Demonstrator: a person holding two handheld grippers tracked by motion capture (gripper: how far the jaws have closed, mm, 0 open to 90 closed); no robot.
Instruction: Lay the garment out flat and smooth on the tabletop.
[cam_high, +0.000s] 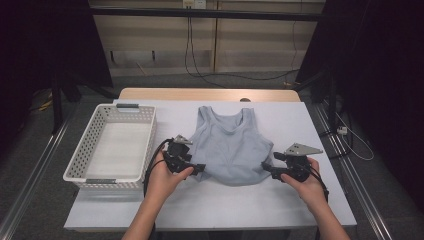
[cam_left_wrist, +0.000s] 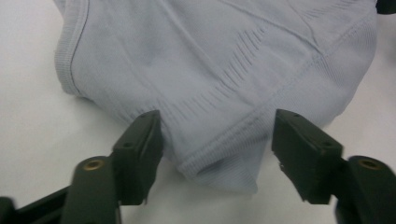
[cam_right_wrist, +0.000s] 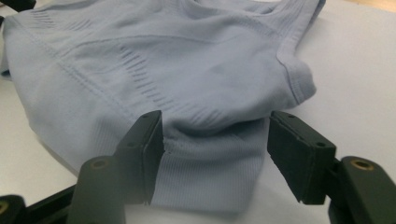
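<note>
High view: we see a white perforated basket (cam_high: 102, 176) at the left of the frame, nothing in it. A pale blue tank top (cam_high: 231, 146) lies flat at centre on the white table (cam_high: 210, 205). Our left gripper (cam_high: 199, 169) and right gripper (cam_high: 266, 168) straddle its lower corners, jaws apart, the fabric between them not yet pinched.

**Inspector:** Premises read as a lab or recording bay, not a home.

**Clerk:** Grounds?

**Inspector:** A work table (cam_high: 300, 200) under a plain white cover, ringed by black curtains (cam_high: 380, 75). Metal rails (cam_high: 30, 175) run along the grey carpeted floor on both sides. Loose cables (cam_high: 200, 75) hang down the panelled back wall (one trails across the floor). A white perforated basket (cam_high: 90, 135) stands on the table.
</note>
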